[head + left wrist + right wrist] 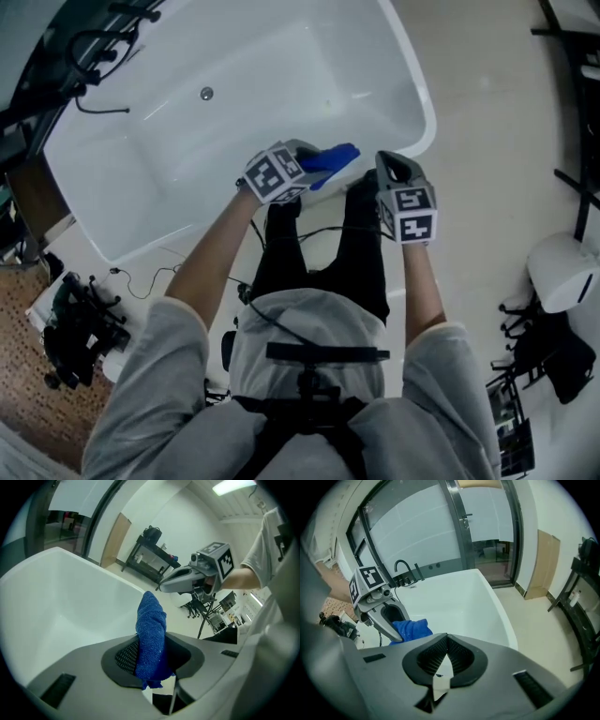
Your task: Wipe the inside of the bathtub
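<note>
Pointing rightward: cloth [330,159] (in left tool [314,165]).

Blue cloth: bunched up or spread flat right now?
Bunched up: the blue cloth sticks out as a narrow wad, clamped between the left hand-held gripper's jaws.

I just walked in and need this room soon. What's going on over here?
A person stands beside the white bathtub with a gripper in each hand. The left claw is shut on a blue cloth and holds it in the air by the tub's near rim, not against the inside. The right claw is shut on nothing, close beside it. Wiping does not look under way yet.
</note>
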